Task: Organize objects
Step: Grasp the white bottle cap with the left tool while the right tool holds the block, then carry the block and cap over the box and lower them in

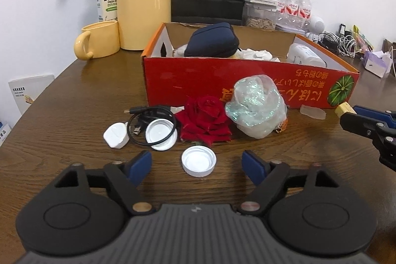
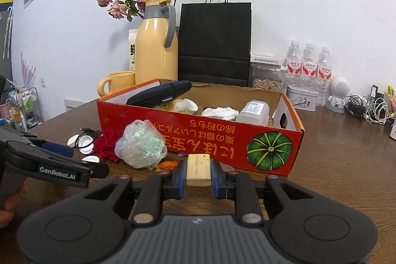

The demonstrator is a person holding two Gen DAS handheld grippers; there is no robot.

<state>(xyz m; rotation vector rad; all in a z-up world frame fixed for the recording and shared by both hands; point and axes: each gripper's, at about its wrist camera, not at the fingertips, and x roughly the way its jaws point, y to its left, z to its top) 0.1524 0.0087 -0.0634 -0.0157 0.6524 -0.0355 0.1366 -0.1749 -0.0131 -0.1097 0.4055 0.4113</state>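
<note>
- The left gripper (image 1: 197,166) stands released, its blue pads either side of a round white plastic cap (image 1: 198,161) near the brown wooden table's (image 1: 74,95) front edge.
- The right gripper (image 2: 198,173) grasps a cream rectangular block (image 2: 198,171) before the red cardboard box (image 2: 198,140).

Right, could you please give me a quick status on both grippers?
Left gripper open around white plastic cap. Right gripper shut on cream block before red cardboard box. Nothing in the way.
</note>
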